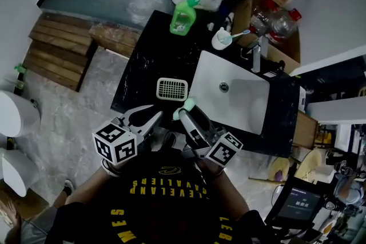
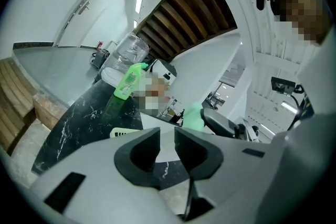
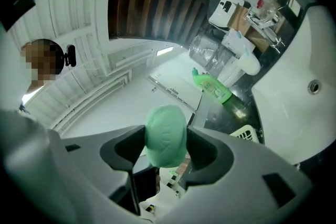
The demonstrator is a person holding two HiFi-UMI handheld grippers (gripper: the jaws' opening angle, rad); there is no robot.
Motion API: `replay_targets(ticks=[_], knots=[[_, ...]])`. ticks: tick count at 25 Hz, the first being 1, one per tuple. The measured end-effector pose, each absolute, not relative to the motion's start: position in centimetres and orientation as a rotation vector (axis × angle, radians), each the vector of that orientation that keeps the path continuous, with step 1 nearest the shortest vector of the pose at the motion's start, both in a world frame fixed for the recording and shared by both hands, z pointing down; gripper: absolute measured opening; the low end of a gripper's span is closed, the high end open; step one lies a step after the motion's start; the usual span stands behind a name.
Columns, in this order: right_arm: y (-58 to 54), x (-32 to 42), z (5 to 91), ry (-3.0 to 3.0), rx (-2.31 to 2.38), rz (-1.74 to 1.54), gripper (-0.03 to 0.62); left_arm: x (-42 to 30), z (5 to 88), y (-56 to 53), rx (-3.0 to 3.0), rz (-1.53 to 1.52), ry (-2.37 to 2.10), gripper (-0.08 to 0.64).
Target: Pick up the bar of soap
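The bar of soap (image 3: 165, 134), a pale green rounded oval with faint embossing, stood on end, pinched by its sides between the jaws of the right gripper (image 3: 167, 150), over the black counter's (image 1: 150, 60) near edge.

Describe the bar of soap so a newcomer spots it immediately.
Find the black counter with its white sink. At its near edge the right gripper clamps the bar of soap between its jaws. It is a pale green oval, unlike the brighter green bottle farther back.
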State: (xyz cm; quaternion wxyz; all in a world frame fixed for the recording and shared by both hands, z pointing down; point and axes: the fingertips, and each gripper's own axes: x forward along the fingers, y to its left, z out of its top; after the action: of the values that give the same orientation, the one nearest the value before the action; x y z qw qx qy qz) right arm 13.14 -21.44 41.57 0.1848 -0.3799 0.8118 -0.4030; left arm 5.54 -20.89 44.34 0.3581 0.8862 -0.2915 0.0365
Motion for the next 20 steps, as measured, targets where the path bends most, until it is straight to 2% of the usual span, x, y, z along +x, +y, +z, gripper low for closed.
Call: replay_targets(ticks=[20], knots=[[-22.4,13.8,39.4,2.451,-1.145,-0.905,0.262,7.3,44.1,-22.4,2.318,0.116,-0.752,0.095]])
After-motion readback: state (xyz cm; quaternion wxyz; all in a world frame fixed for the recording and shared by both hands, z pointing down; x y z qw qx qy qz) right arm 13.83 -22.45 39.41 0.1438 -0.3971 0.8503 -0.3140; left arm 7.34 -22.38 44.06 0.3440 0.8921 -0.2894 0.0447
